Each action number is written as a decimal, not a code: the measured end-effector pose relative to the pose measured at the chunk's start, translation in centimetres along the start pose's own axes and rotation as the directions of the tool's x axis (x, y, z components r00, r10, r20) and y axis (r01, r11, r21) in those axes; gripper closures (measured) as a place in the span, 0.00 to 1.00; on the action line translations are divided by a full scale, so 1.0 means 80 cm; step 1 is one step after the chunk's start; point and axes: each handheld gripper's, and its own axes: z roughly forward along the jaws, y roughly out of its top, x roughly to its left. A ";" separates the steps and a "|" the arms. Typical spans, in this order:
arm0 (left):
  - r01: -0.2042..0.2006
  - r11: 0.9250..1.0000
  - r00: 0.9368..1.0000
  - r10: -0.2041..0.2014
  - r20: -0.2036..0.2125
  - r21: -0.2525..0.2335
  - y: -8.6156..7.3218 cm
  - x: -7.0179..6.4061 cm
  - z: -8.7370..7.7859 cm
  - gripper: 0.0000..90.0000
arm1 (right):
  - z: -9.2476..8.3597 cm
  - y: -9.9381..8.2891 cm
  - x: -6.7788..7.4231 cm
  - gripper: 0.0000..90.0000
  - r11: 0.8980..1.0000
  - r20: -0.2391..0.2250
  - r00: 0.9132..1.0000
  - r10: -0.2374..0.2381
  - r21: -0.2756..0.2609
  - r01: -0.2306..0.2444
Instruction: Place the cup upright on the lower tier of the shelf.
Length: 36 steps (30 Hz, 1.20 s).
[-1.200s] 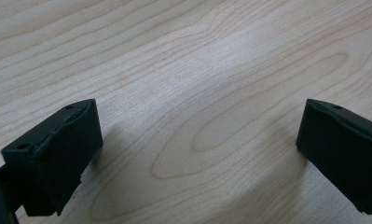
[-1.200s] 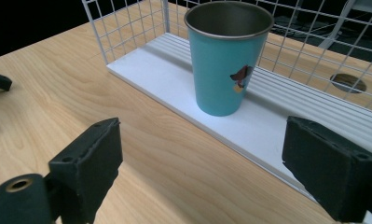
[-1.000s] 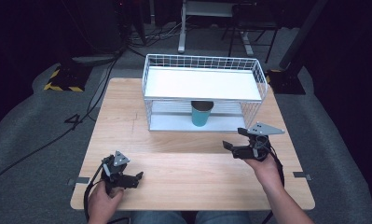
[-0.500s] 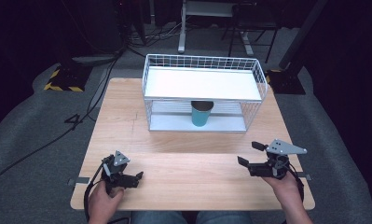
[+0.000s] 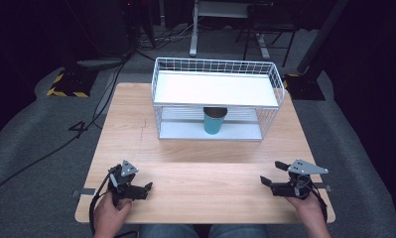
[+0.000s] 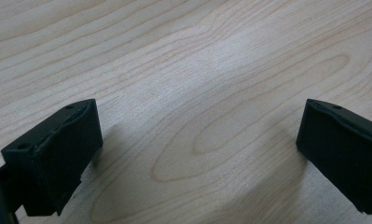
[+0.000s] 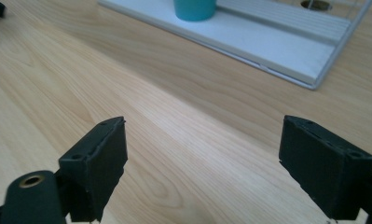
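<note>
Tools (image 5: 272, 174) apart; teal cup (image 5: 215, 121) in rack (image 5: 158, 74).

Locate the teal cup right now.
In the high view, the teal cylindrical cup stands upright on the lower shelf of the white wire rack, roughly centred under the white top shelf, at the far side of the wooden table.

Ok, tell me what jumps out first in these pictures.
A white wire rack stands at the far side of the wooden table, with a teal cup on its lower shelf. Near the front edge, the left gripper and right gripper rest low, jaws open and empty.
</note>
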 end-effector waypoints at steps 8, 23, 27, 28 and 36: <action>0.001 1.000 1.000 -0.001 0.000 0.000 0.000 0.000 0.000 0.01 | 0.018 -0.024 -0.009 0.18 0.995 0.042 0.999 -0.003 0.095 -0.001; 0.000 1.000 1.000 0.000 0.000 0.000 0.000 0.000 0.000 0.01 | 0.040 -0.035 -0.003 0.15 0.980 0.079 0.997 0.010 0.199 -0.026; 0.000 1.000 1.000 0.000 0.000 0.000 0.000 0.000 0.000 0.01 | 0.040 -0.037 -0.002 0.14 0.981 0.080 0.997 0.012 0.191 -0.027; 0.000 1.000 1.000 0.000 0.000 0.000 0.000 0.000 0.000 0.01 | 0.040 -0.038 -0.002 0.14 0.982 0.078 0.997 0.013 0.185 -0.028; 0.000 1.000 1.000 0.000 -0.001 0.002 0.000 0.000 0.000 0.01 | 0.041 -0.038 0.000 0.10 0.981 0.077 0.997 0.011 0.194 -0.026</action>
